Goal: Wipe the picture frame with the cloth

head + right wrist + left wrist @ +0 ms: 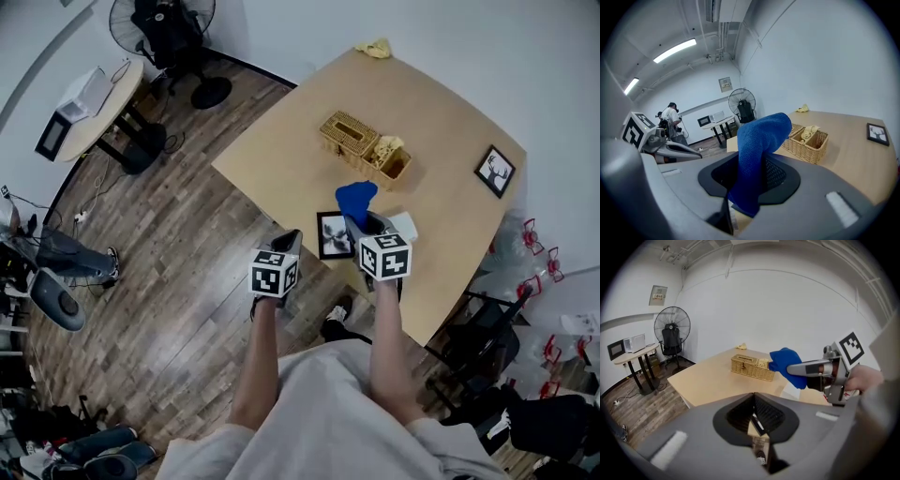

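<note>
A small black picture frame (333, 234) hangs at the near edge of the tan table (281, 150). My left gripper (294, 240) is shut on its left edge. In the left gripper view only a thin dark edge of the picture frame (757, 423) shows between the jaws. A blue cloth (356, 199) stands up out of my right gripper (362, 223), which is shut on it just right of the frame. The cloth (761, 140) fills the right gripper view's middle. The left gripper view shows the right gripper (813, 367) with the cloth (787, 364) over the table.
A wicker basket (366, 148) sits mid-table, a yellow rag (375, 47) at the far edge. A second framed picture (494, 171) lies at the right. A white box (404, 224) is by my right gripper. A fan (159, 28) and round side table (94, 108) stand on the floor.
</note>
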Motion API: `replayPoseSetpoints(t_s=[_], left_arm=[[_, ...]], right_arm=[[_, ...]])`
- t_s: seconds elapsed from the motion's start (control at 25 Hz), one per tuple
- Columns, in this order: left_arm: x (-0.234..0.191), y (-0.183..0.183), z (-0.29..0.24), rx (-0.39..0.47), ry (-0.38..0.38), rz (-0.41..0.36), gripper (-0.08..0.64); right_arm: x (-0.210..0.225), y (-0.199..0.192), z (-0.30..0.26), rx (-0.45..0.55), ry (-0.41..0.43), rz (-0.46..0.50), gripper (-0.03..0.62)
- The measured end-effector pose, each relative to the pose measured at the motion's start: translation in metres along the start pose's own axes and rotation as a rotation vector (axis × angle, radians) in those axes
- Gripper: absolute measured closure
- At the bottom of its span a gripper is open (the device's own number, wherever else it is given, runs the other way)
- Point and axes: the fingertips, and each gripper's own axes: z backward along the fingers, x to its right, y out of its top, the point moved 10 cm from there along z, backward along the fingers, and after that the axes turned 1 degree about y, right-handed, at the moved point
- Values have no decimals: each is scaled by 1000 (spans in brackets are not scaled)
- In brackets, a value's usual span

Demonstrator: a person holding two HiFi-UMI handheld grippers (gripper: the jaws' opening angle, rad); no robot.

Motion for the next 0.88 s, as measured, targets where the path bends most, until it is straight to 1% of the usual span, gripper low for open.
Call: replayPoseSetpoints(t_s=[0.12, 0.28, 0.36, 0.48, 0.56, 0.72, 0.8, 0.88], left_arm=[[-5, 9, -24, -26, -22, -32, 508], [-14, 15, -51, -56, -42, -74, 508], [-17, 16, -61, -65, -53, -72, 508], [-20, 11, -73, -74, -73, -49, 508], [-19, 6, -80, -95, -86, -51, 508], [-13, -3, -93, -163, -120, -120, 508], [-14, -9, -100, -205, -135, -162, 508], [-14, -16, -108, -249, -152, -199, 508]], right_arm=[[18, 1, -22, -7, -13, -53, 486], [36, -8, -49, -46, -30, -86, 486], [42, -13, -59, -74, -33, -83, 486], [49, -22, -68, -114, -32, -75, 486], [53, -27, -71, -134, -35, -78, 486], [58, -36, -72, -144, -46, -93, 486], [58, -41, -73, -150, -46, -88, 486], [59, -47, -74, -164, -64, -74, 486]])
